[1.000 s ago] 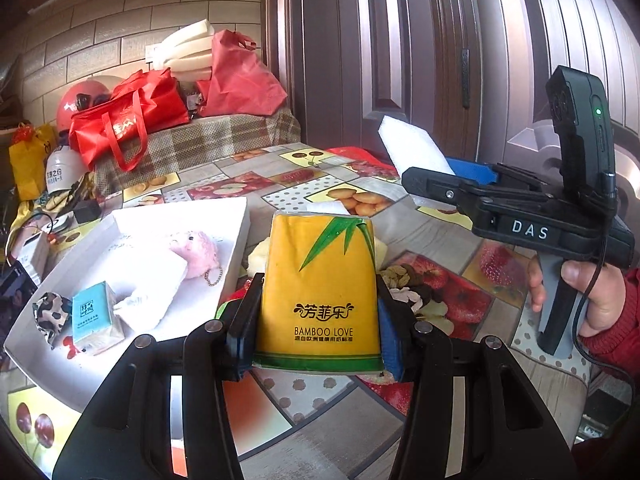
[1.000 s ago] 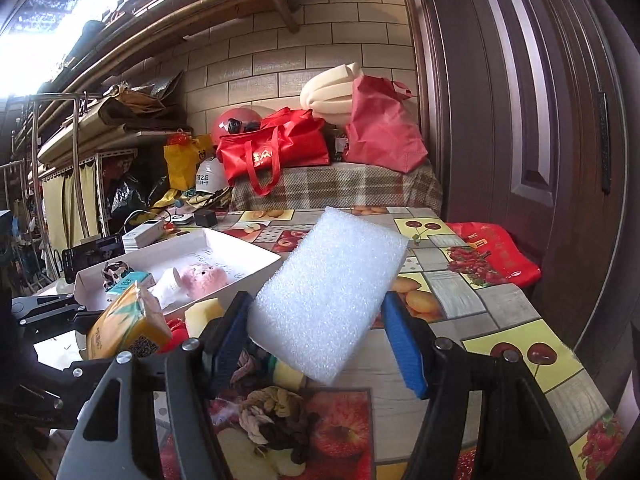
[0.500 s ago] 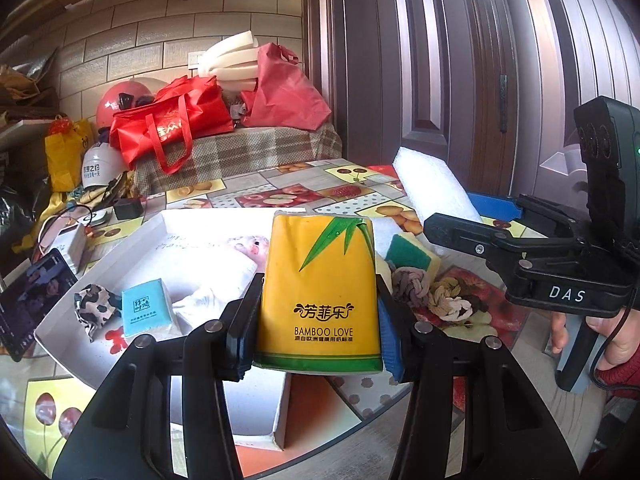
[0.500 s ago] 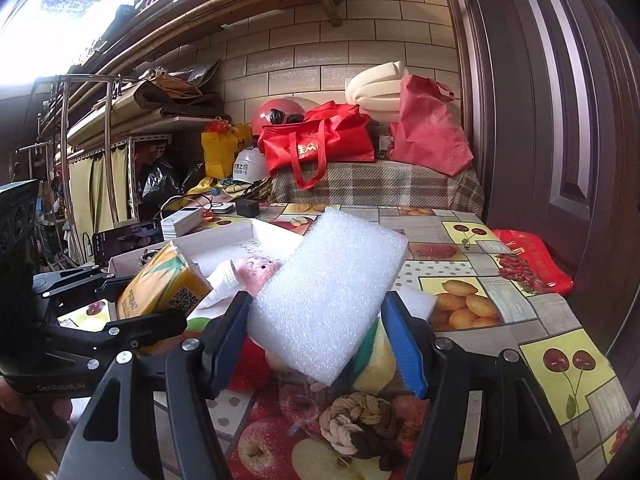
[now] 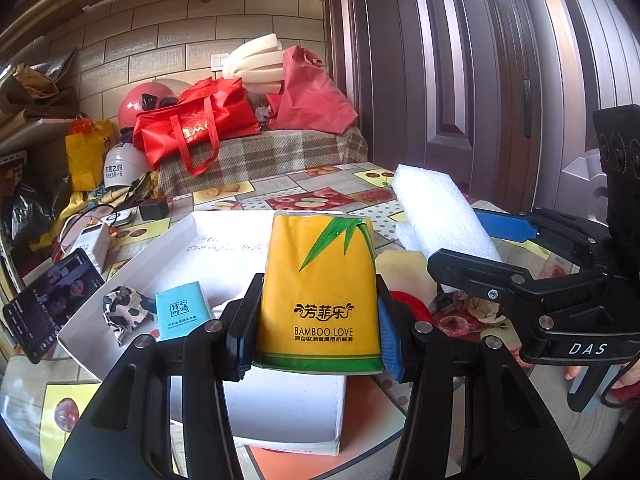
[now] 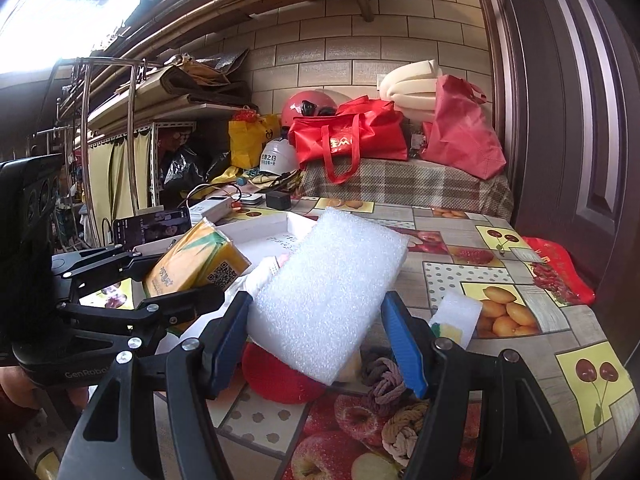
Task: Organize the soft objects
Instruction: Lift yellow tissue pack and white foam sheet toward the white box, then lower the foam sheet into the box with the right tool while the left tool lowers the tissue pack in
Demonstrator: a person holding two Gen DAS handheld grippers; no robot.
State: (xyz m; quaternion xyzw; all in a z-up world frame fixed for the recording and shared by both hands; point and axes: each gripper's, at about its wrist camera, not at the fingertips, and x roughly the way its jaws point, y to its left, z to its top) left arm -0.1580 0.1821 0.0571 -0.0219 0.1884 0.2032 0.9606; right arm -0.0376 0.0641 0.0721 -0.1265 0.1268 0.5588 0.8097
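My left gripper is shut on a yellow Bamboo Love tissue pack, held upright over the near corner of a white tray. The pack also shows from the side in the right wrist view. My right gripper is shut on a white foam block, tilted, above a red soft item and a braided rope. The foam block and right gripper appear at the right of the left wrist view. Inside the tray lie a teal tissue packet and a cow-print cloth.
A phone leans left of the tray, with a white box and cables behind. Red bags, helmets and foam rolls sit on a plaid-covered bench at the back. A wooden door stands to the right. A sponge lies on the fruit-print tablecloth.
Both grippers have swung left toward the tray, each keeping its object. The tissue pack now hangs over the tray's near corner and the foam block has drawn closer to the tray.
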